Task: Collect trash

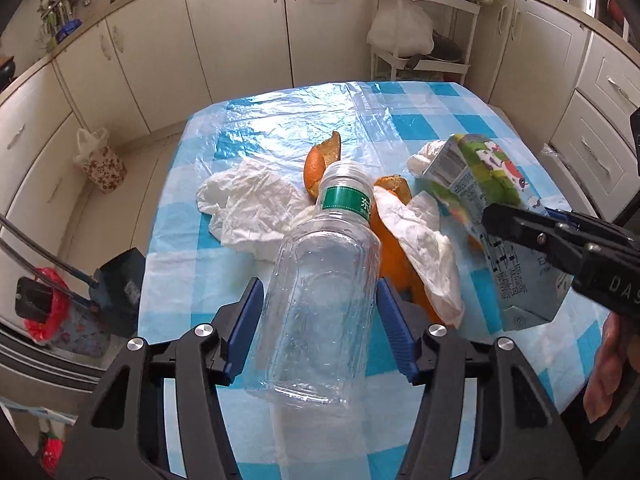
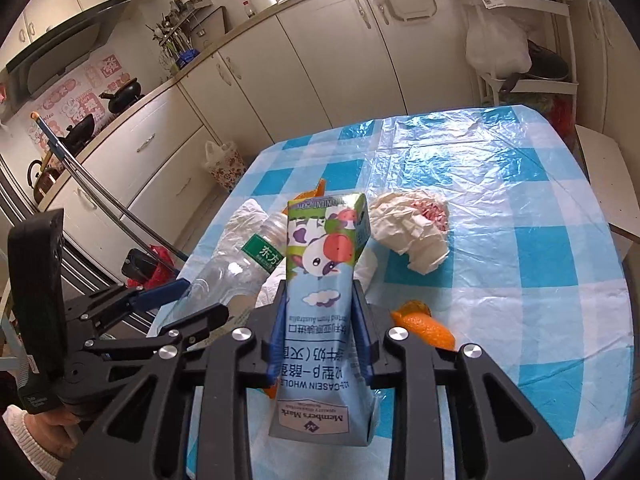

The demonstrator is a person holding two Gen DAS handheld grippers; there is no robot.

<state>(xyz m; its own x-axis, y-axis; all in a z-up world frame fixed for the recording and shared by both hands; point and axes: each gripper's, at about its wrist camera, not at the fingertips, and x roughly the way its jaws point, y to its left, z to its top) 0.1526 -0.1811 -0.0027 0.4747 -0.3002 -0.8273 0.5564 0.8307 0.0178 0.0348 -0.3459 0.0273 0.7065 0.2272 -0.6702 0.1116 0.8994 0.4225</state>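
Across the bench, under its blue-and-white checked plastic cover, we see trash scattered. Our left gripper has its jaws clenched on a clear, empty plastic bottle with a green label, lifted and tilted neck-forward. Our right gripper has its jaws clenched on a flattened milk carton printed with a cartoon cow. Crumpled white tissues and orange peel lie beyond.

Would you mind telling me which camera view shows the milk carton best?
The right wrist view: the milk carton stands centred between the right gripper's fingers, its cow print and label legible. The left wrist view shows the carton only obliquely near the right edge, partly hidden by that gripper.
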